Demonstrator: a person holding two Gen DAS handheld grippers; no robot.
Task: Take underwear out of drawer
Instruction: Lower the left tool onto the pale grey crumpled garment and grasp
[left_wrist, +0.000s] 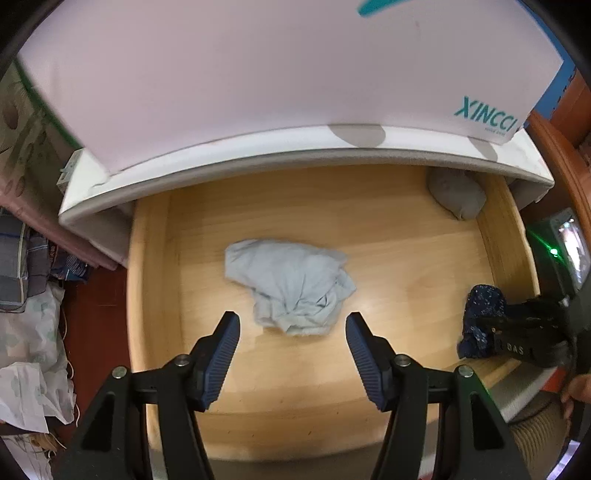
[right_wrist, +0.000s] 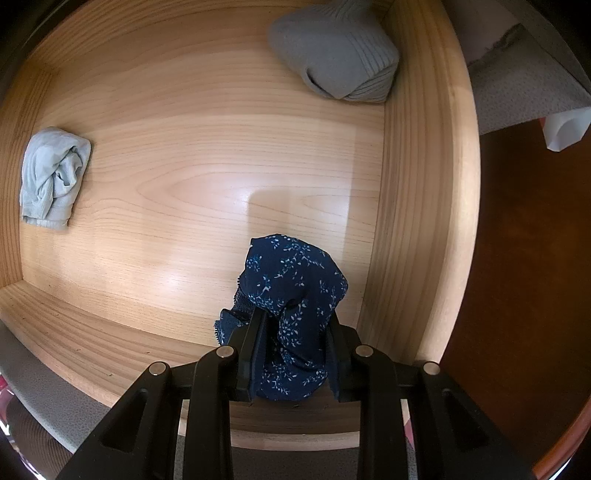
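The right gripper (right_wrist: 295, 343) was clenched on the dark blue floral underwear (right_wrist: 291, 295), the cloth bunched between its pads just inside the drawer's right wall (right_wrist: 417, 221), close to the front corner. Only a fold of fabric looked pinched, so the likeliest failure, in my judgement, was the garment sliding out of the grip on the lift, or a trailing edge snagging on that wall and pulling free. The lace-like trim on its left side hung loose and might catch.

The left gripper (left_wrist: 291, 343) stood released, jaws apart and empty, above the pale blue underwear (left_wrist: 288, 284), which lay crumpled on the drawer floor well left of the right wall, near the middle as the left wrist view showed it. Coming down on a soft heap like that, the pads might close on only the top layer and lose it, or strike the wooden floor if they went too deep. The white mattress edge (left_wrist: 258, 158) overhung the back of the drawer, so a lift angled backward could brush it.

The pale piece looked thin, wrinkled and twisted into a loose knot at one end, with a ribbed hem showing. The dark one was navy with small light sprigs, humped upward where it was gripped. A grey ribbed knit bundle (right_wrist: 340, 55) sat against the right wall at the back corner, well apart from both; whether it counts as underwear I cannot tell
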